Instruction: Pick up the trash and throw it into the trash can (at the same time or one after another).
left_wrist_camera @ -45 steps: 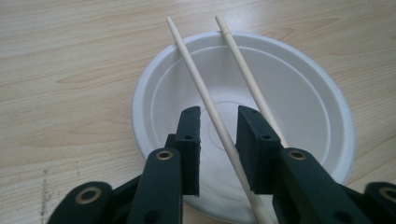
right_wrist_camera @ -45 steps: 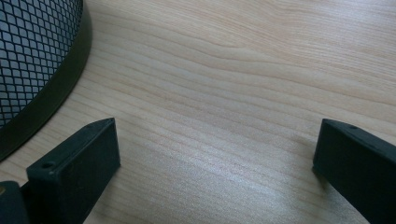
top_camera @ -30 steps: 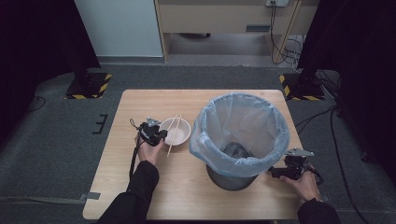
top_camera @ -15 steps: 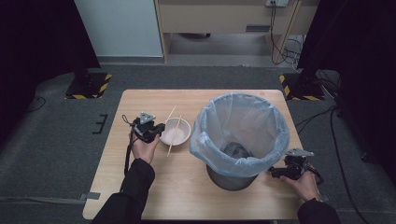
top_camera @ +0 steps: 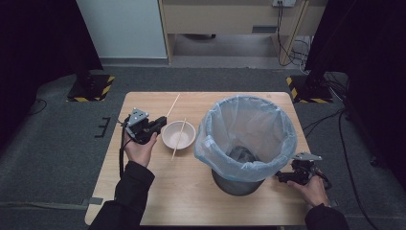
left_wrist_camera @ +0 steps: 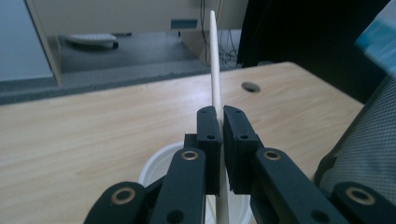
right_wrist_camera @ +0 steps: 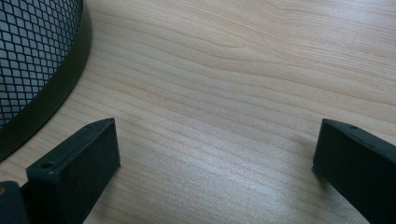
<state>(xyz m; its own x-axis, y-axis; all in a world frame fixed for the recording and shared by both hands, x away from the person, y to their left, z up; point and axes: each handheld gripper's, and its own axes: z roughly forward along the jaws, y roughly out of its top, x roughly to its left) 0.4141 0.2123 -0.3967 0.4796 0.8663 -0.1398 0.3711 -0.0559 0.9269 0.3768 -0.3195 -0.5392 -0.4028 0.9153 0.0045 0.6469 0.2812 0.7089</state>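
White bowl bears one chopstick (bin bag-lined).

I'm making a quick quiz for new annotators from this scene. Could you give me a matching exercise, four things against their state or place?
Things:
1. left hand-held gripper
2. right hand-held gripper
3. white bowl
4. waste bin

States or places:
A. lined with a pale blue bag
B. jaws wide apart, just above the bare table
C. has a chopstick lying across it
D. shut on a chopstick

Pairs: 1-D, 2-B, 3-C, 4-A
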